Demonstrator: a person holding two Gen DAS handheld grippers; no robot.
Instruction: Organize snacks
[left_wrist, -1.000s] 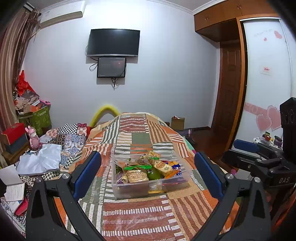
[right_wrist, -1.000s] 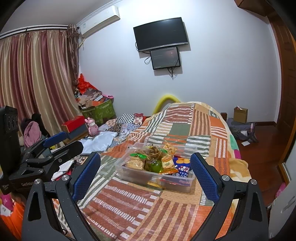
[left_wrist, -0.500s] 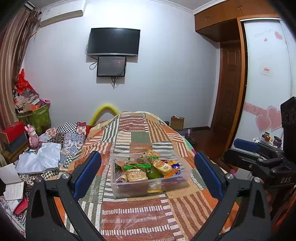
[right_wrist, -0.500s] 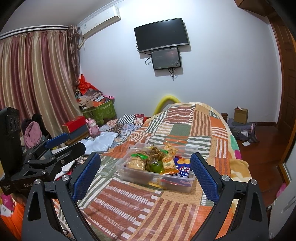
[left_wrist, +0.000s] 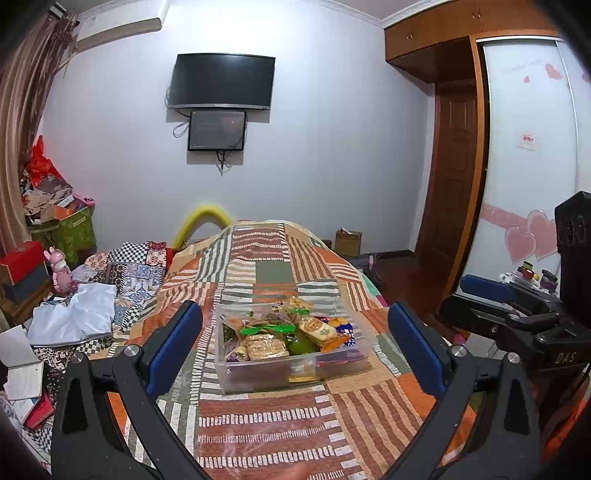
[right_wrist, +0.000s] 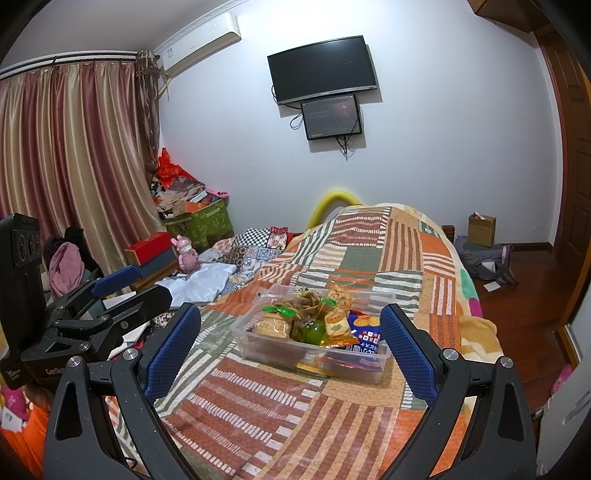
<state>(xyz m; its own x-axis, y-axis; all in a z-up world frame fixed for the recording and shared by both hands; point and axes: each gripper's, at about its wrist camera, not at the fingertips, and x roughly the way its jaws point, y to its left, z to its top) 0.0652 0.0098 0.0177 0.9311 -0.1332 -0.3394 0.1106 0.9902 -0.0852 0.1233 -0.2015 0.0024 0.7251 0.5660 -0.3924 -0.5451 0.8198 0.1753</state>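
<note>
Your widest surface is the bed (left_wrist: 280, 424), covered by a patchwork quilt (right_wrist: 369, 243) of orange, green and striped squares. To its left lies a heap of checked and white cloth (left_wrist: 122, 273), with a pink toy rabbit (right_wrist: 187, 254) beside it.

On the far wall hangs a dark television (left_wrist: 221, 85) with a smaller screen (left_wrist: 217, 130) just below it.

Your clear plastic bin (left_wrist: 266, 376) sits on the quilt, toward the near end of the bed. It holds the snacks (left_wrist: 291, 334): a cracker pack (right_wrist: 272, 325), a green round item (right_wrist: 314, 331), an orange-and-yellow packet (right_wrist: 337, 321) and a blue packet (right_wrist: 364, 338) at the bin's right end. All lie inside the bin, piled loosely and touching.

Your left hand-held gripper (left_wrist: 293, 343) has its blue pads spread wide, with nothing between them; the bin shows in the gap, well ahead of the fingertips. Your right hand-held gripper (right_wrist: 290, 343) is likewise spread wide and empty, with the bin ahead of it. Each gripper appears at the edge of the other's view, apart from the bin.
</note>
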